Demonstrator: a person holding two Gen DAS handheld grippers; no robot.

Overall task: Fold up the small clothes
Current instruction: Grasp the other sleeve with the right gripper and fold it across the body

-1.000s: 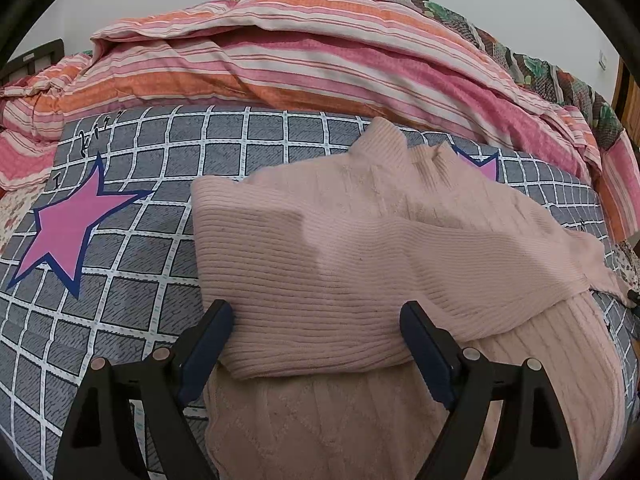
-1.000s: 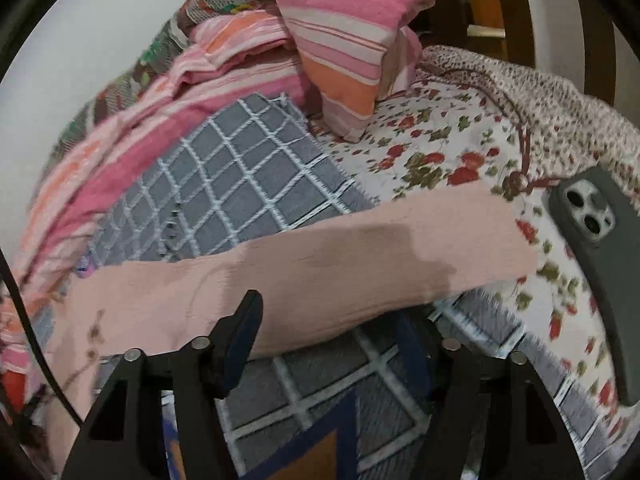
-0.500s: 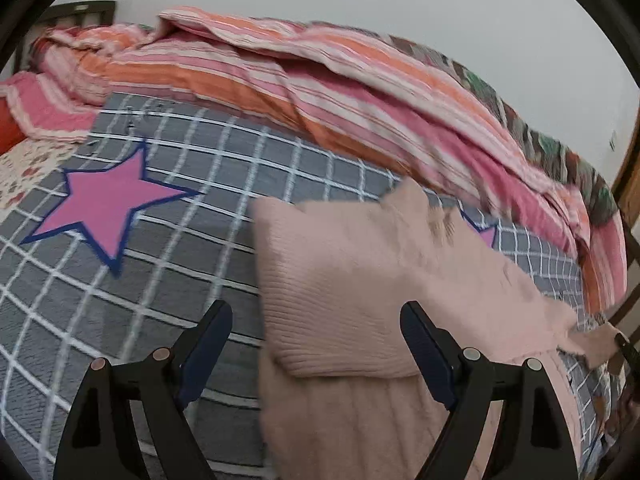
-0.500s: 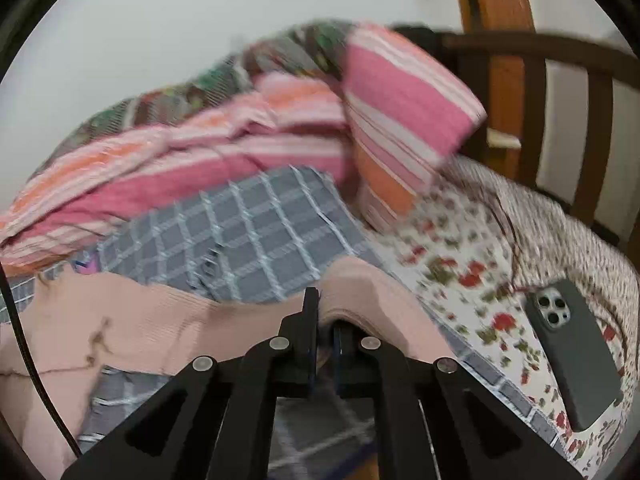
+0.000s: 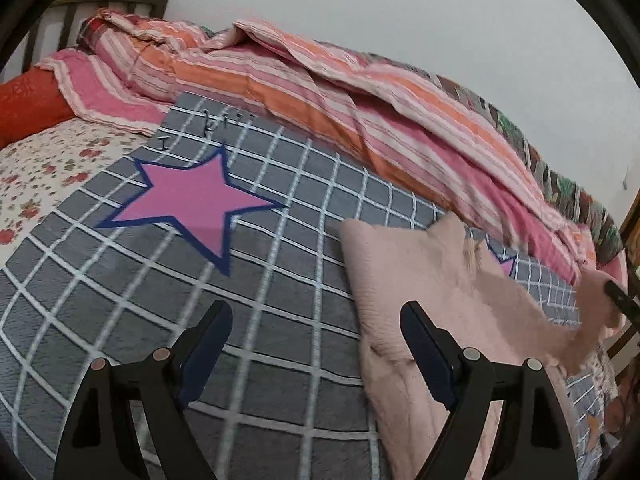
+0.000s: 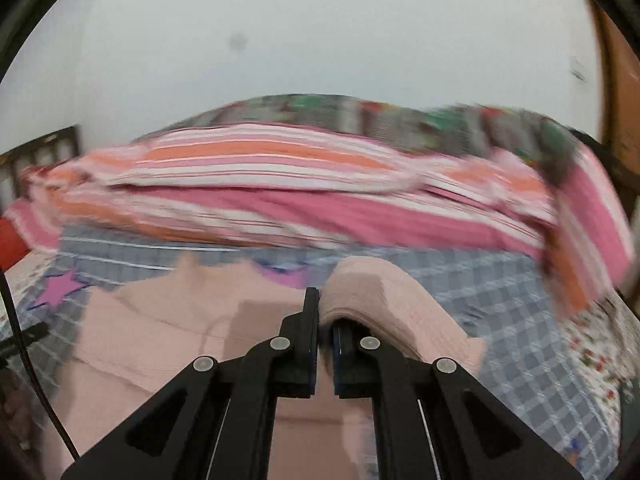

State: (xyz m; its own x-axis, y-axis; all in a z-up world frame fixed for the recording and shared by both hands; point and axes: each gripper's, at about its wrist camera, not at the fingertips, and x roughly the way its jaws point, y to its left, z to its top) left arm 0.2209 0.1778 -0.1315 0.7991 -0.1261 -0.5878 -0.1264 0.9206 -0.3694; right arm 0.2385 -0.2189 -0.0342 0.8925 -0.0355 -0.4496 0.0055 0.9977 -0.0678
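A pale pink knit sweater lies on the grey checked blanket, one sleeve folded across its body. My left gripper is open over bare blanket just left of the sweater, its right finger over the sweater's edge, nothing between the pads. My right gripper is shut on the sweater's other sleeve, which arches up over its tip, lifted above the sweater's body. In the left wrist view that raised sleeve hangs at the far right with the right gripper's dark tip in it.
A rumpled pink and orange striped quilt runs along the wall side of the bed. A pink star marks the blanket. Floral sheet and a red pillow lie at the left, by a dark bed frame.
My right gripper shut on the sleeve, lifted it and swung it left over the sweater. My left gripper slid left off the sweater onto bare blanket and stayed open.
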